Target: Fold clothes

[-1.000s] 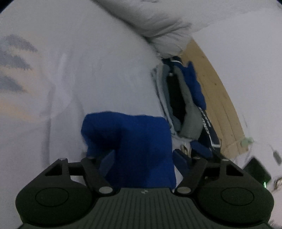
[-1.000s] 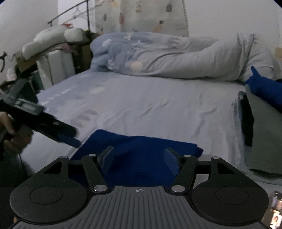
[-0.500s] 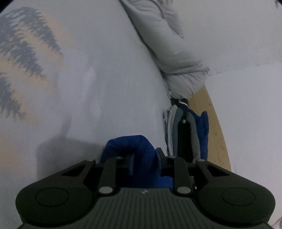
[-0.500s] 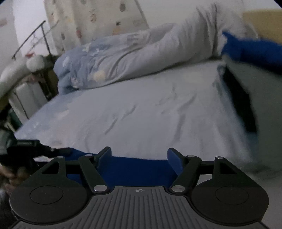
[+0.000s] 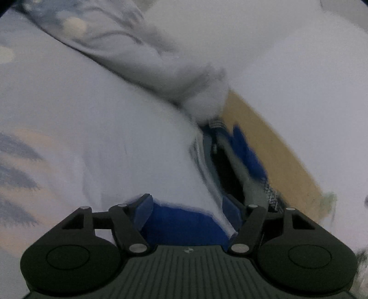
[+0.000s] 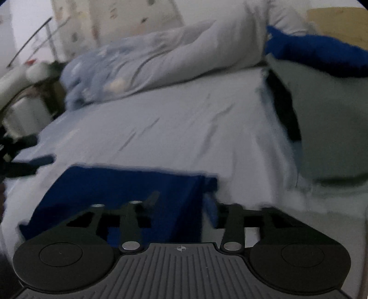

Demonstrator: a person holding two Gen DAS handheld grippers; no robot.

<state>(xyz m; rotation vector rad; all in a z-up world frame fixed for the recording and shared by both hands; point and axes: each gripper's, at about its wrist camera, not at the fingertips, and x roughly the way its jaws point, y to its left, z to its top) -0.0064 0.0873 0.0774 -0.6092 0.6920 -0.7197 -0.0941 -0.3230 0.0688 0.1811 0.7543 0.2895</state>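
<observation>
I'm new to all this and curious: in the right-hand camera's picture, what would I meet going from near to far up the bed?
Right gripper → folded blue garment → bare bedsheet → rumpled duvet → patterned curtain.

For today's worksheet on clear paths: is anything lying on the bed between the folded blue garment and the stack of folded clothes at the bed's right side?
Nothing visible. Between the blue garment and the stack of folded clothes lies only wrinkled bed sheet.

Motion blur smears the right gripper's fingers [image 6: 208, 207] over the blue garment [image 6: 128, 188], whose near edge the gripper body hides.
</observation>
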